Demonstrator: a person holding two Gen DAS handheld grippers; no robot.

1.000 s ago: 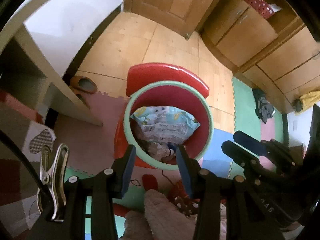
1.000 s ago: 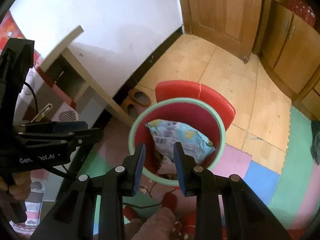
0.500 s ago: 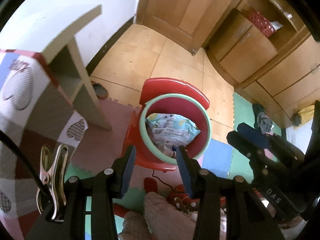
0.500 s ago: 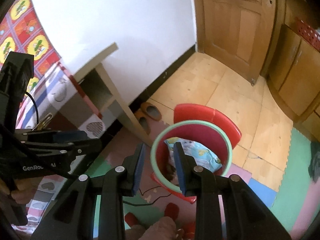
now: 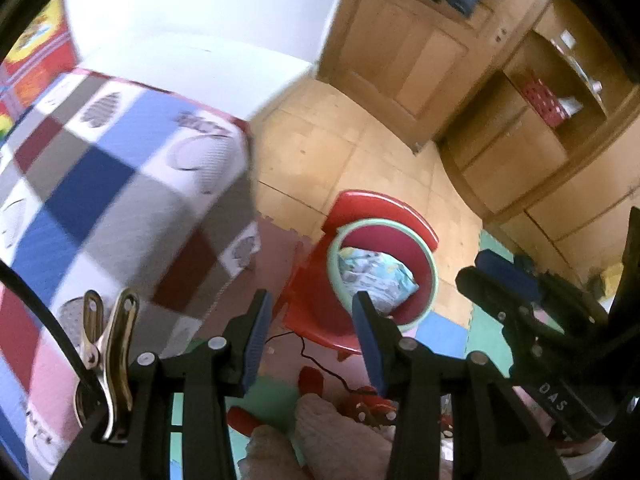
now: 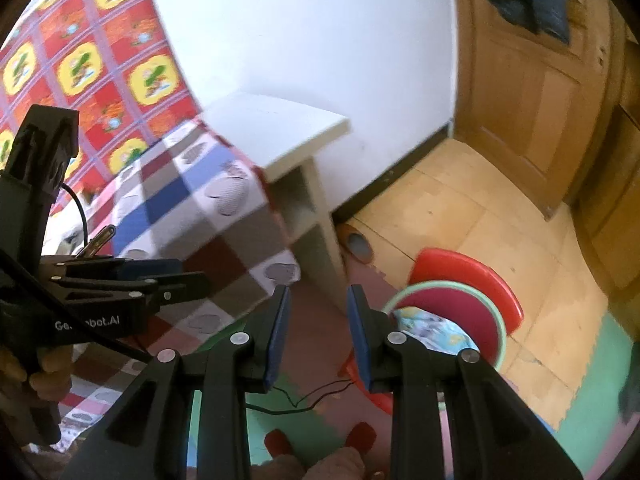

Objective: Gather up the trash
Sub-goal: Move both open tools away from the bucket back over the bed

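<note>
Both claws, left claw [image 5: 308,336] and right claw [image 6: 316,332], spread and empty, now lifted clear of the red bin [image 5: 424,276]. Blue wrapper [image 5: 376,280] sits inside it, right of the checked surface [image 5: 120,184]. I read that drop as done; next trash piece needed.

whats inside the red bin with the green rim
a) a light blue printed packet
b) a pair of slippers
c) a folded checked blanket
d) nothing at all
a: a light blue printed packet lies crumpled inside the red bin, below its green rim, and it shows in the right wrist view too.
</note>
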